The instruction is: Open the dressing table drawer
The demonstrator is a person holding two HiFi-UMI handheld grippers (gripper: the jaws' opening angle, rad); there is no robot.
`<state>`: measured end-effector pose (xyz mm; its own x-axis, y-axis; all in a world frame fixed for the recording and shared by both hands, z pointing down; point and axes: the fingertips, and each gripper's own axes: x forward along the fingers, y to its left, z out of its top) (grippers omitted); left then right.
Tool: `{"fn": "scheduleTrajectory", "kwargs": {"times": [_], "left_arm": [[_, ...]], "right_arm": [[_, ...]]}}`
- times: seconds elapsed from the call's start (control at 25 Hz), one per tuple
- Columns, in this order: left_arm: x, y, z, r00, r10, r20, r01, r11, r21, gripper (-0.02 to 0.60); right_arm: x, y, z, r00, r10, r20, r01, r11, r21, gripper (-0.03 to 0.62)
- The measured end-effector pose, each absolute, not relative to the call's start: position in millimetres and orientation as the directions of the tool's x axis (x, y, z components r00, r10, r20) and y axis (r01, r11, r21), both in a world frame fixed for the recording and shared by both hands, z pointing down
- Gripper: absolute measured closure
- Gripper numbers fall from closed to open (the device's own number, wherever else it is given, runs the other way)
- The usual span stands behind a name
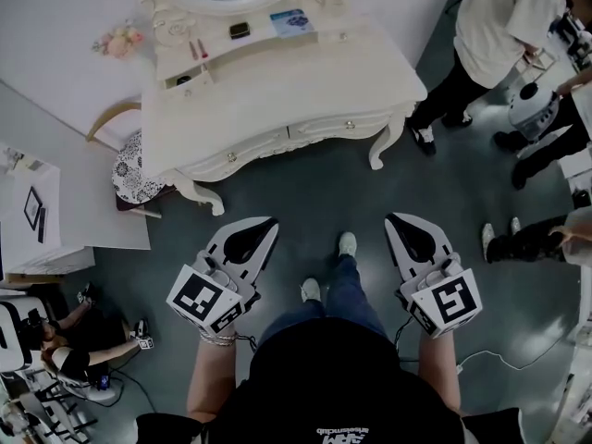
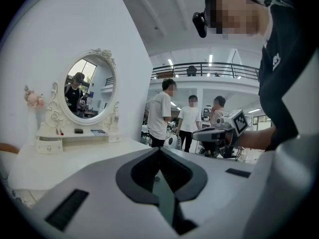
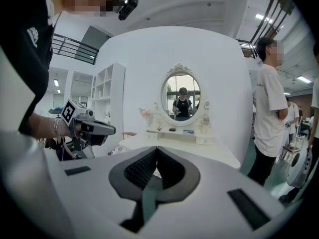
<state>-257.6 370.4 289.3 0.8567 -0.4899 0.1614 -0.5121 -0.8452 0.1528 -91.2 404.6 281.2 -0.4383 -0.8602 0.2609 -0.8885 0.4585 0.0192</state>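
White dressing table (image 1: 277, 91) standing well apart; left gripper (image 1: 266, 222), right gripper (image 1: 394, 218) hovering clenched, empty. Approach likely in hand; drawer (image 1: 326, 130) sitting shut, next needing jaws opening onto knob (image 1: 350, 125).

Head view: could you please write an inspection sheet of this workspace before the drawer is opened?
Surface: dressing table top, white, ahead of both tools, not reached.
Job's things: left drawer, right drawer, both shut.
Clutter: black box, blue card on the mirror shelf.
Grippers: left tool, right tool, both shut, empty.
Cables: white cable on floor at right.
Surroundings: standing person at right, patterned chair at left.
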Motion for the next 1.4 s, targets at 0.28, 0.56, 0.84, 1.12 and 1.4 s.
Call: {"fn": "scheduleTrajectory", "kwargs": {"times": [0.28,0.56,0.84,1.12,1.4], "left_arm": [[-230.3,331.3,290.3,0.849,-0.503,0.164,-0.525,-0.839,0.144,0.563],[-191.5,284.3,278.9,0.848,-0.505,0.161,-0.526,-0.84,0.137,0.563],[-163.4,250.5,272.6,0.831,-0.533,0.162,-0.553,-0.822,0.136,0.563],[-138.3,227.1,271.2,0.816,-0.555,0.16,-0.575,-0.807,0.135,0.563],[-114.1,210.8,275.7,0.801,-0.576,0.162,-0.597,-0.788,0.149,0.563]], "right_arm": [[-64.2,361.3,279.7,-0.461,-0.848,0.261,-0.875,0.483,0.022,0.576],[-28.0,313.5,275.7,-0.47,-0.844,0.257,-0.873,0.488,0.005,0.577],[-0.8,279.9,273.6,-0.5,-0.828,0.254,-0.858,0.514,-0.012,0.576],[21.8,255.2,276.4,-0.531,-0.808,0.258,-0.839,0.545,-0.02,0.576],[45.8,240.8,282.1,-0.552,-0.791,0.265,-0.824,0.565,-0.03,0.576]]}}
